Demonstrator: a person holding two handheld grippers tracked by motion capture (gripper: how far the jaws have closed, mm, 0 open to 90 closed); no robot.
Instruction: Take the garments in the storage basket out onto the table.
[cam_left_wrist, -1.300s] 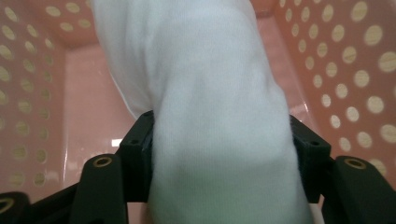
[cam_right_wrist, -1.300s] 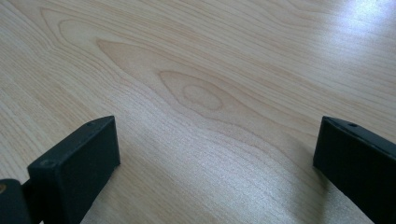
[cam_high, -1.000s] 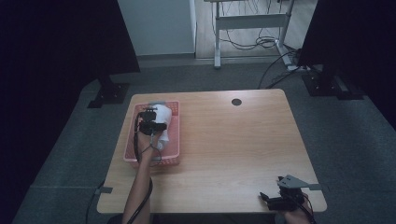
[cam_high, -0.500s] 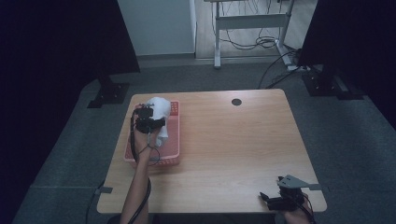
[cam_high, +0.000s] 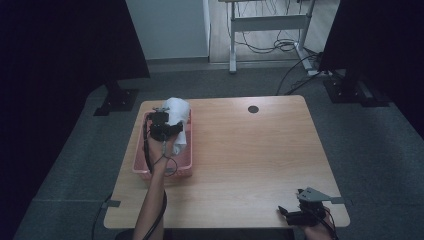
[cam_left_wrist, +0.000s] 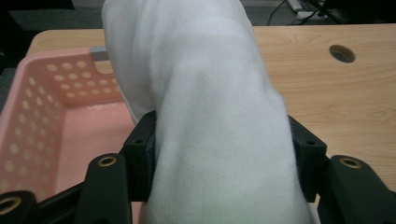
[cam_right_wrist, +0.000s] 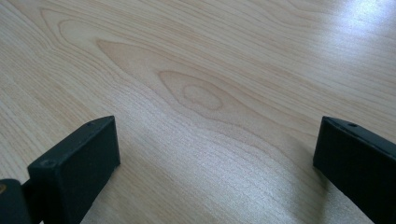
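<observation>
Reaching forward from the near edge, the person's left forearm stretches up the left side of the counter (cam_high: 240, 165) and carries the left gripper (cam_high: 162, 125) over the pink basket (cam_high: 140, 165). That gripper is clamped on a white cloth (cam_high: 177, 120): in the left gripper view its two black jaws press into the sides of the cloth (cam_left_wrist: 210, 116), which bulges up and away between them. The pink basket (cam_left_wrist: 42, 121) with its perforated wall lies below and to the left in that view, and the wooden counter (cam_left_wrist: 327, 93) with its round cable hole (cam_left_wrist: 342, 53) lies to the right. From above, the cloth hangs from the gripper, its top reaching the far rim of the basket and its lower part trailing down along the basket's right side.

The right hand rests at the near right corner of the counter with the right gripper (cam_high: 302, 212) low over the wood, its grey plate on top. In the right gripper view the two jaws stand wide apart with bare wood grain (cam_right_wrist: 201, 93) between them.

Against the earlier high views, the left gripper has come up and shifted toward the far end of the basket, drawing the cloth higher out of it; a second ago the cloth sat lower within the basket. The right gripper has kept its place.
</observation>
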